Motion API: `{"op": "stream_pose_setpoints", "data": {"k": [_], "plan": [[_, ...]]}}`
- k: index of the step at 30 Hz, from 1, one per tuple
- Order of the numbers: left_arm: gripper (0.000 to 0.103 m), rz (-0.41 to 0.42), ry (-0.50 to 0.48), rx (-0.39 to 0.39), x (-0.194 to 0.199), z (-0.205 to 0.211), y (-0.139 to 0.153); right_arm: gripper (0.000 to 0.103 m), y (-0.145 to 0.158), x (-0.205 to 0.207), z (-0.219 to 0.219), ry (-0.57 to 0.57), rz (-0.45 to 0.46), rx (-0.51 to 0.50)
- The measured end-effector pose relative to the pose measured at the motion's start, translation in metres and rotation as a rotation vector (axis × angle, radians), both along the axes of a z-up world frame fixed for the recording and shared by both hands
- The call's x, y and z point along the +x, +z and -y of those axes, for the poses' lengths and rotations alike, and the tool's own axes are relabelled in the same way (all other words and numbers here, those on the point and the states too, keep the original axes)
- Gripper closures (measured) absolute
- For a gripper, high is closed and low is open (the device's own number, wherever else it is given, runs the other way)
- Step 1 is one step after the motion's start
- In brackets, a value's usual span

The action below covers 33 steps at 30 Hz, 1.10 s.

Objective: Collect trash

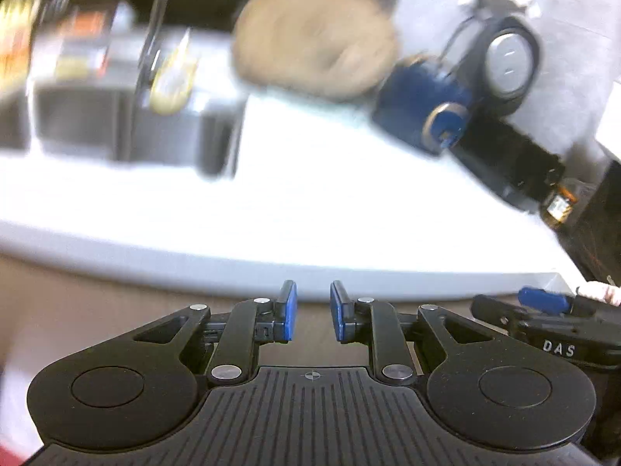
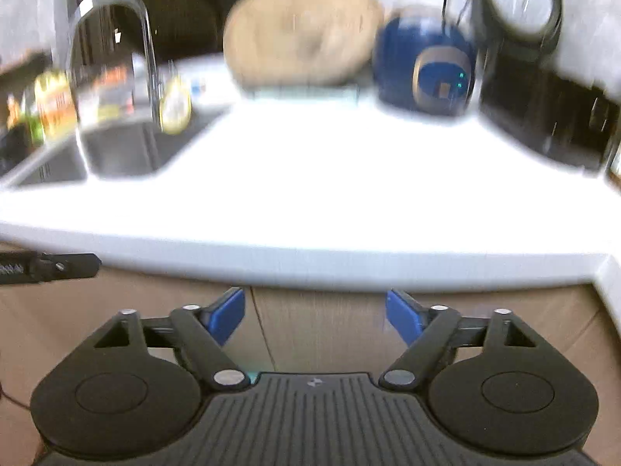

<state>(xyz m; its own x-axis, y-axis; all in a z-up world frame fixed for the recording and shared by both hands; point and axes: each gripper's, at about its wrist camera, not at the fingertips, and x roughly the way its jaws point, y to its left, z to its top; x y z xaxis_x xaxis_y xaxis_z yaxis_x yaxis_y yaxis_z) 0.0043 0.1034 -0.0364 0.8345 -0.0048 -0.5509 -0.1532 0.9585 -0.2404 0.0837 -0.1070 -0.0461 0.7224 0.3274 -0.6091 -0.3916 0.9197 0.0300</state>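
Both views are motion-blurred. My left gripper [image 1: 313, 312] is open with a narrow gap between its blue pads and holds nothing; it hangs in front of the white counter's [image 1: 310, 209] front edge. My right gripper [image 2: 315, 316] is wide open and empty, also just below the counter [image 2: 310, 194] edge. The right gripper's blue pad also shows at the right edge of the left wrist view [image 1: 543, 299]. No piece of trash can be made out on the counter in either view.
A sink [image 2: 128, 147] with a curved tap [image 2: 116, 7] is at the left, bottles [image 2: 54, 105] beside it. A round tan board [image 2: 302, 27], a blue appliance [image 2: 427, 66] and a black appliance [image 2: 543, 108] stand along the back. Wooden cabinet fronts [image 2: 318, 330] lie below the counter.
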Motion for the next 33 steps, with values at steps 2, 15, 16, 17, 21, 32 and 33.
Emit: {"op": "stream_pose_setpoints", "data": {"k": [2,15,16,17,21,32,33], "plan": [[0.081,0.057,-0.024,0.047,-0.004,0.021,0.015,0.013,0.021,-0.006,0.004,-0.009,0.045,0.039],[0.087,0.107,-0.129,0.077,0.007,0.066,0.012,0.011,0.032,-0.027,0.004,-0.026,0.11,0.048],[0.087,0.099,-0.129,0.077,0.008,0.067,0.011,0.011,0.032,-0.026,0.004,-0.03,0.111,0.051],[0.087,0.091,-0.13,0.078,0.007,0.066,0.01,0.011,0.033,-0.026,0.005,-0.036,0.111,0.054],[0.087,0.082,-0.139,0.071,0.01,0.069,0.007,0.011,0.033,-0.023,0.006,-0.055,0.102,0.064],[0.088,0.085,-0.149,0.107,0.011,0.076,0.007,0.011,0.035,-0.025,0.01,-0.067,0.111,0.06],[0.088,0.086,-0.15,0.111,0.01,0.076,0.007,0.011,0.035,-0.026,0.01,-0.069,0.11,0.063]]}}
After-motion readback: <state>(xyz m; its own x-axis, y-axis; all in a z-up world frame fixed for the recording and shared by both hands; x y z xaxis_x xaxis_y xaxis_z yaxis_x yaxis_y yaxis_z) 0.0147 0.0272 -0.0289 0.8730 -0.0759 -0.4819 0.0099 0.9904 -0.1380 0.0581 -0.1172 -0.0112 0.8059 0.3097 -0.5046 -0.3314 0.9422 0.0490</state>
